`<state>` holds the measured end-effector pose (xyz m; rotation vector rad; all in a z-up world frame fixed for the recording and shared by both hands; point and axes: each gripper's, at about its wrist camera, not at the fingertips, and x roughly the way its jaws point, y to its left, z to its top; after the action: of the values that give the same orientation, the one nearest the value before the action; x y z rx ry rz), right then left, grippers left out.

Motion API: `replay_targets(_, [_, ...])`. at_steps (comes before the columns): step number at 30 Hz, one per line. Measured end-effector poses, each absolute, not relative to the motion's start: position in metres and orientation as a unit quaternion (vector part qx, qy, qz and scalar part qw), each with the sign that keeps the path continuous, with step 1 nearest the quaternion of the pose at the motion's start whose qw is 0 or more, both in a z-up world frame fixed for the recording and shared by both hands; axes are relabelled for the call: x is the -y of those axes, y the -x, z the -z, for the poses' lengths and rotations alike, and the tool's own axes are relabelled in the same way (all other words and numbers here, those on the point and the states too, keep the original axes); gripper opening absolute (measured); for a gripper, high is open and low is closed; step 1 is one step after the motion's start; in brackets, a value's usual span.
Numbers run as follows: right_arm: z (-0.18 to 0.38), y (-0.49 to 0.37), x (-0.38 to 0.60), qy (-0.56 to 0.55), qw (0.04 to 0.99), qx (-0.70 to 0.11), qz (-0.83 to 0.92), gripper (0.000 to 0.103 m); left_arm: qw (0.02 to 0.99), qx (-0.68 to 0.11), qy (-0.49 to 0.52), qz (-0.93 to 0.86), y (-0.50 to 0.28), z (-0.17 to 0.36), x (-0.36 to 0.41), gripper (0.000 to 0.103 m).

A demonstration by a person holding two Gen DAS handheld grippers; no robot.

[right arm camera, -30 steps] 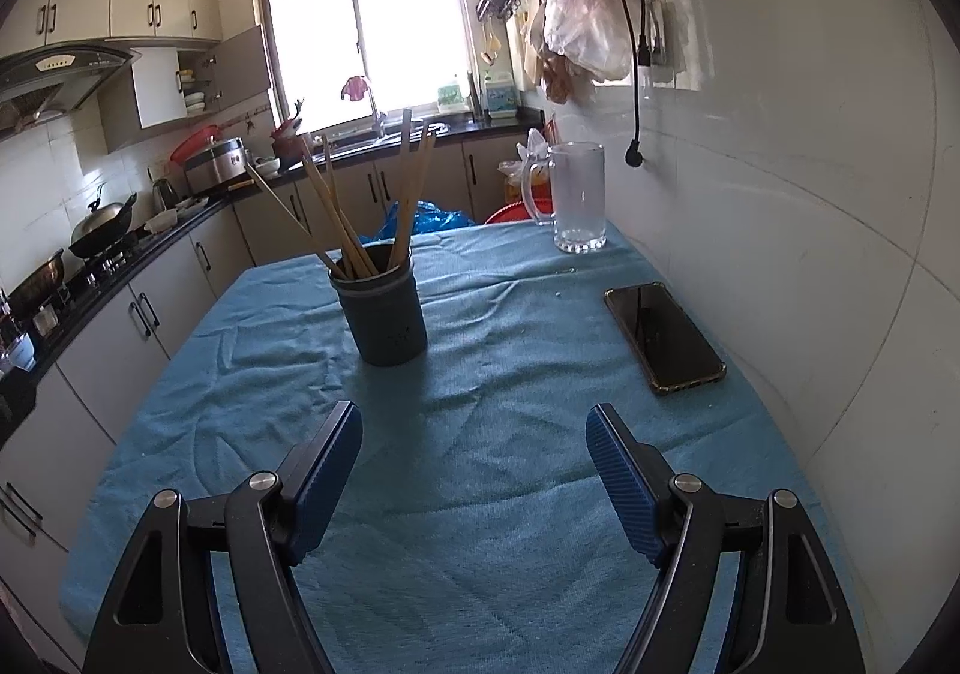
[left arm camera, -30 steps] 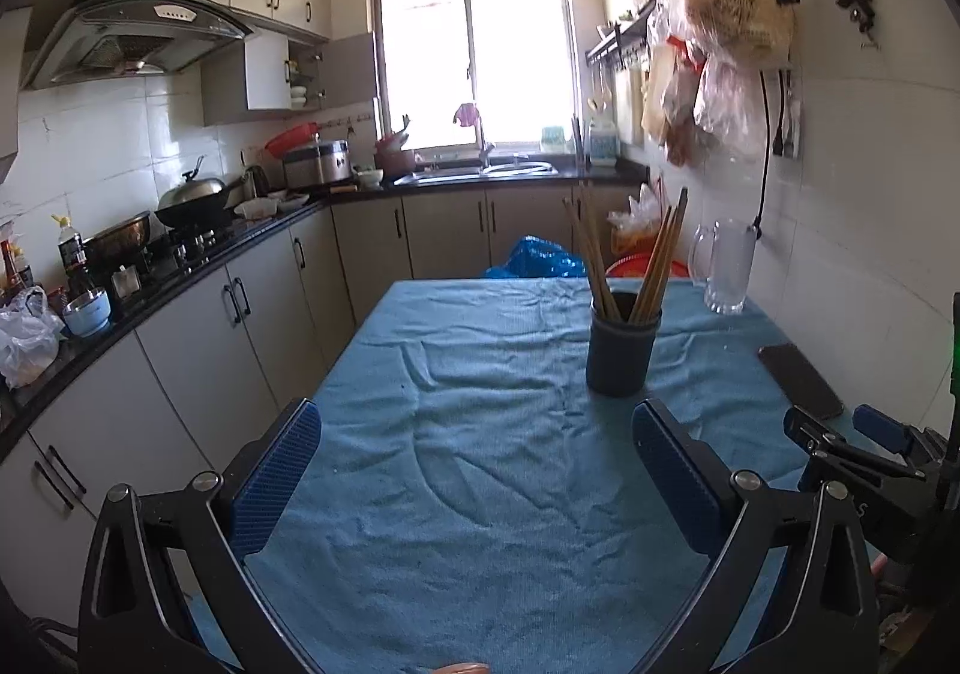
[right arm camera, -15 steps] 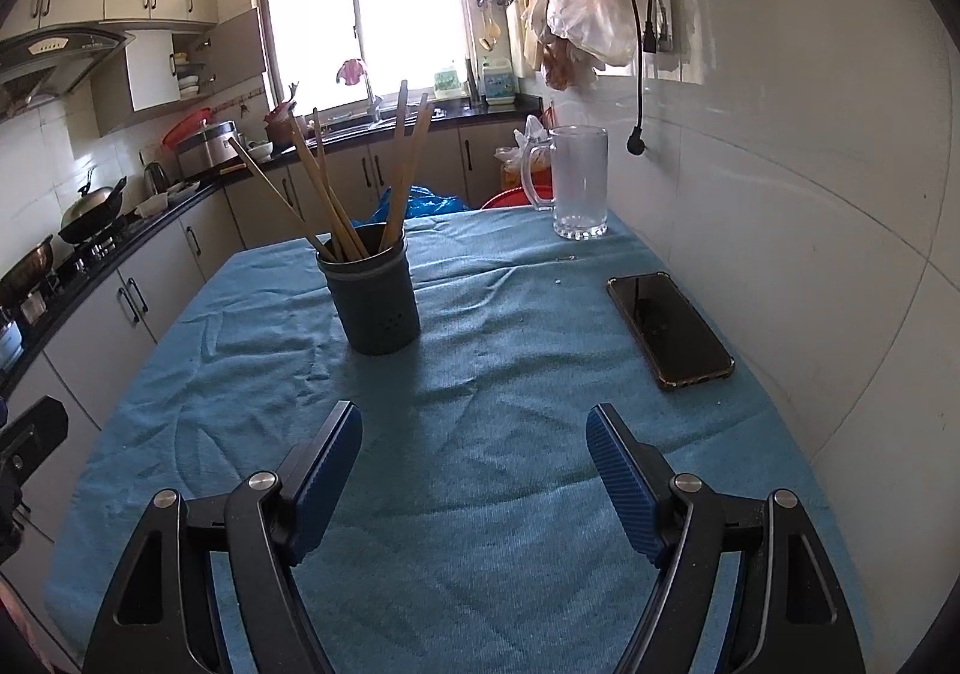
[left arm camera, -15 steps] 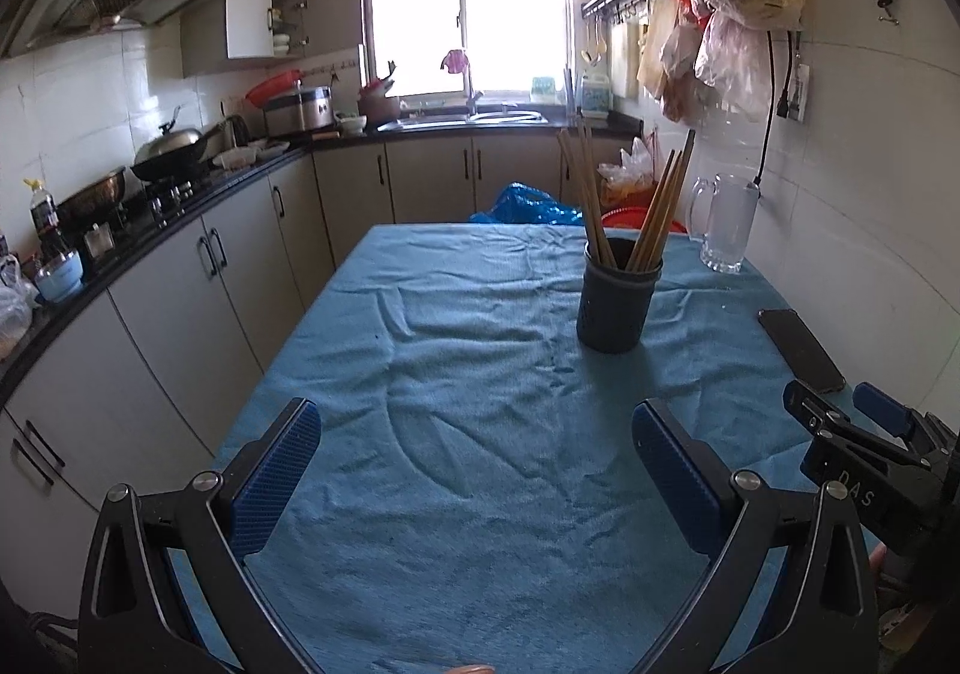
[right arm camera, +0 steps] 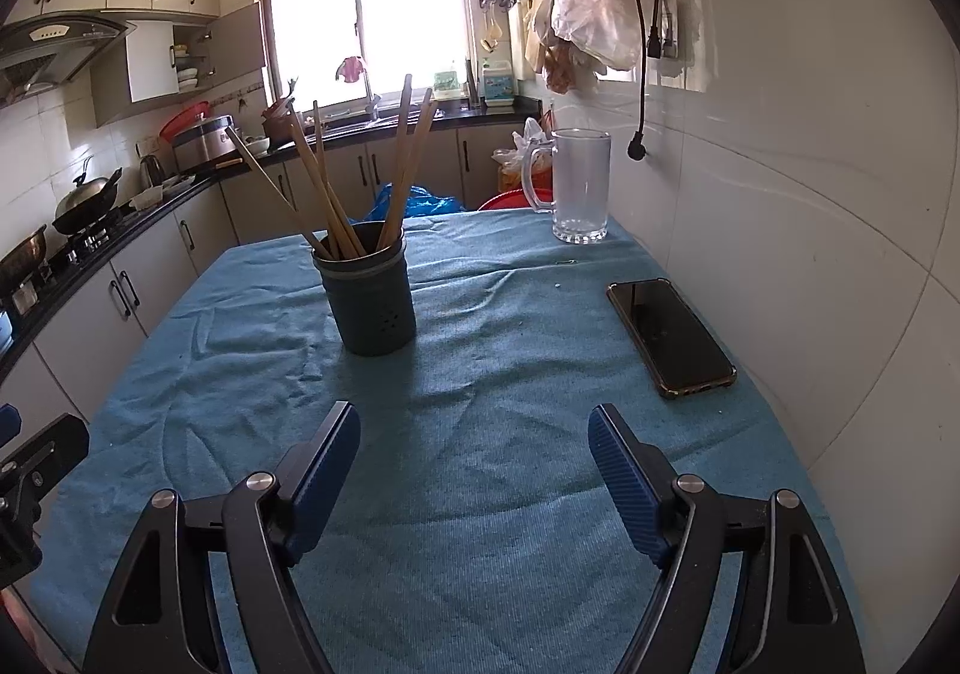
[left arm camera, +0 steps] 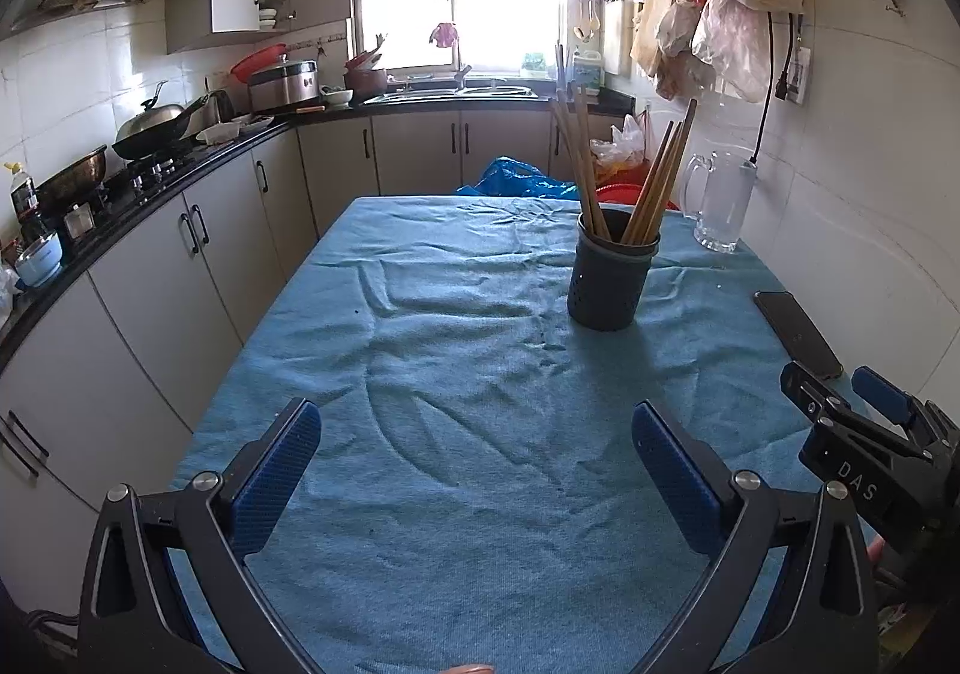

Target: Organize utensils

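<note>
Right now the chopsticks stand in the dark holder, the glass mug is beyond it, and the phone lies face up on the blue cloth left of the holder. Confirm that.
One slip: the phone lies right of the holder, toward the tiled wall, as the right wrist view shows. The rest stands.

Blues and greys on a kitchen table

A wrinkled blue cloth [right arm camera: 480, 494] covers the table; the dark grey utensil holder [right arm camera: 372, 302], dotted with small holes, carries tan wooden chopsticks [right arm camera: 408, 158]. At the right lies a black phone [right arm camera: 669, 335], beyond it a clear glass mug [right arm camera: 579, 185]. Both grippers have ribbed blue pads [left arm camera: 672, 473] on black frames.
</note>
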<state>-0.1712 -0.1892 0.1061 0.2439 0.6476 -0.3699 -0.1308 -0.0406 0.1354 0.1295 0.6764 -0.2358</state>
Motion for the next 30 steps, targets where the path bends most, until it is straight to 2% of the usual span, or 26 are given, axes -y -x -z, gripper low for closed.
replay_targets(30, [-0.089,0.153,0.188,-0.12,0.916,-0.339,0.178,0.083,0.918,-0.374,-0.055,0.118,0.106,-0.113,0.042,0.103])
